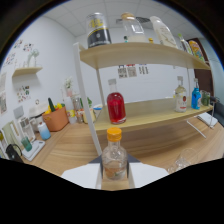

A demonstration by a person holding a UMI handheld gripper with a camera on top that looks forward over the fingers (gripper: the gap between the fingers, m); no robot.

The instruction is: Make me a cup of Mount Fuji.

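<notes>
- Nearest of all, the tool (115,186) sits low in the gripper view; its fingers are mostly lost in the dark lower part, so I cannot tell whether they press on anything or stand apart.
- Right at the tool stands a small clear bottle (114,159) with an orange cap (114,133), upright, with a little amber liquid at its bottom; it appears to sit between the fingers on a white mat (80,176).
- Just beside it, toward the right, an empty clear glass (183,161) stands on the wooden counter (65,147).
- Beyond the bottle rises a two-level wooden shelf (150,114) on white posts.
- On the lower level stands a bottle of red liquid (116,102) with a white cap, directly behind the orange-capped one; further along to the right are a pale labelled bottle (180,95) and a blue bottle (195,96), near each other.
- On the upper level stands a row of large clear jars (98,31) and bottles, seen from below.
- Off to the left, on the counter against the wall, sits an orange pot (55,119) holding green and yellow things, with small containers around it.
- Farthest back is a white wall (50,55) with small pictures and a little wall shelf.
</notes>
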